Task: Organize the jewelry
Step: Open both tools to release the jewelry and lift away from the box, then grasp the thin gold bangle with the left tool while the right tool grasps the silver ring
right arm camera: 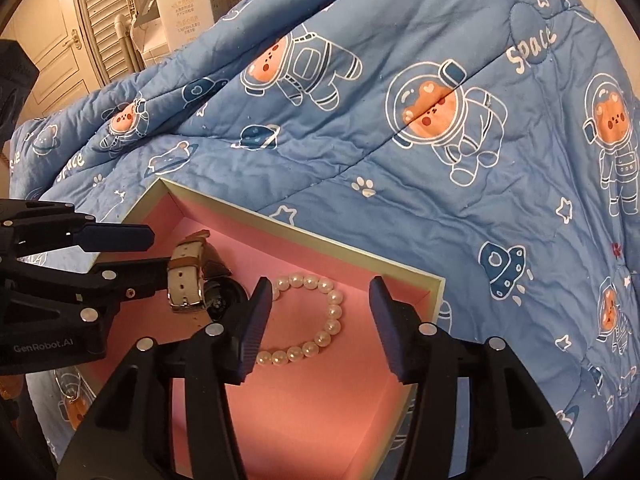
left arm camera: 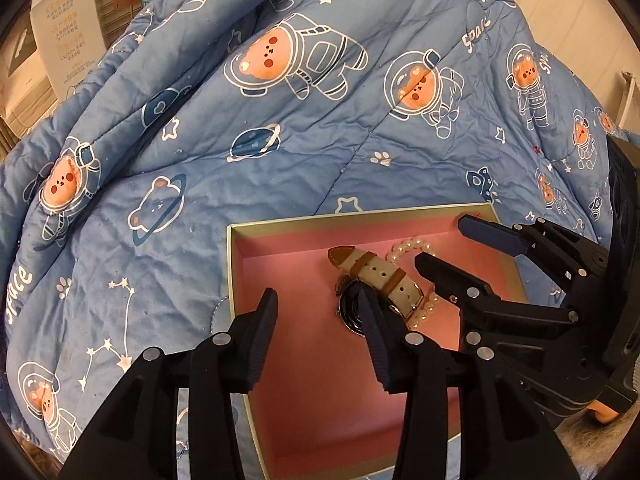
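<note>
A shallow box [right arm camera: 304, 236] with a pink lining sits on a blue quilt [left arm camera: 320, 100] printed with astronaut bears, and the jewelry already lies inside it. A watch [right arm camera: 188, 280] with a cream and brown strap rests near the middle of the box floor, its dark face partly hidden in both views. A pearl bracelet [right arm camera: 316, 316] lies just beside it, toward the box's right wall, spread in an open loop. The left gripper [left arm camera: 320, 332] hangs over the box with its jaws spread and nothing between them. The right gripper [right arm camera: 320, 324] is likewise released, straddling the bracelet from above. Both pieces probably sit apart so each can be reached without snagging the other.
</note>
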`<move>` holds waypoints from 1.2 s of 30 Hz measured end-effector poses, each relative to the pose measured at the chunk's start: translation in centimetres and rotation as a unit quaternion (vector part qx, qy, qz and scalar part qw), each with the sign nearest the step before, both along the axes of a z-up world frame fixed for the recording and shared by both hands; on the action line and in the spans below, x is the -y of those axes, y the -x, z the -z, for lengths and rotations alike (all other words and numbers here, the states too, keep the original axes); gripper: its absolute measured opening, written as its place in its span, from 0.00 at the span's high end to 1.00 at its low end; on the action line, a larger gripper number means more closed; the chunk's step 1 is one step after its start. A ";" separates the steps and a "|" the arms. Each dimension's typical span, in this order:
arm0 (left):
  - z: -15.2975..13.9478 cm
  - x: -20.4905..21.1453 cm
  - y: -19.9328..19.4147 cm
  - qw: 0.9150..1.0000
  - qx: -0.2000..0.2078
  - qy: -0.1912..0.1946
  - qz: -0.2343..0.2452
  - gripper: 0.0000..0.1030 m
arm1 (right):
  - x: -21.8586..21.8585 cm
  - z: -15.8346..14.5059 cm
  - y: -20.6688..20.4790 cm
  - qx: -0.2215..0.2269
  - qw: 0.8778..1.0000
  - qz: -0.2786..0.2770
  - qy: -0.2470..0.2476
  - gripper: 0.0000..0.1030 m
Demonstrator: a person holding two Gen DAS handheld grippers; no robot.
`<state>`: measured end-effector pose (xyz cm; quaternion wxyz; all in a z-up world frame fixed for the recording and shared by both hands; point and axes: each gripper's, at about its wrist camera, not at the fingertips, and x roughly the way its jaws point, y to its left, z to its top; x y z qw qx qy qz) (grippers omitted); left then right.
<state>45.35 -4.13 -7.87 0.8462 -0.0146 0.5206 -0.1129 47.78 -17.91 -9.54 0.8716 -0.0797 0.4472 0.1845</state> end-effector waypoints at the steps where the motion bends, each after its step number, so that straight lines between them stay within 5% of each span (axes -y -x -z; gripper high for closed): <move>1: -0.4 -0.1 0.2 1.000 0.004 0.004 0.000 0.56 | 0.1 -0.3 0.1 0.003 1.000 0.000 -0.002 0.49; 7: -3.3 -1.4 2.3 0.999 0.042 0.013 -0.009 0.39 | 1.3 -2.4 1.9 0.041 0.999 0.007 0.002 0.47; 10: -4.8 -2.6 4.6 0.996 0.076 0.034 -0.024 0.23 | 2.3 -3.6 4.1 0.065 0.998 0.020 0.002 0.30; 16: -4.5 -3.5 10.9 0.993 0.117 0.031 -0.015 0.09 | 3.5 -4.3 10.6 0.085 0.996 0.004 -0.017 0.22; 26: -0.5 -5.1 19.8 0.993 0.110 0.033 -0.033 0.07 | 5.1 -1.7 18.9 0.054 0.997 0.017 -0.049 0.22; 36: 2.5 -5.3 24.3 0.992 0.093 0.060 -0.053 0.07 | 5.8 1.1 24.8 0.028 0.999 0.007 -0.042 0.23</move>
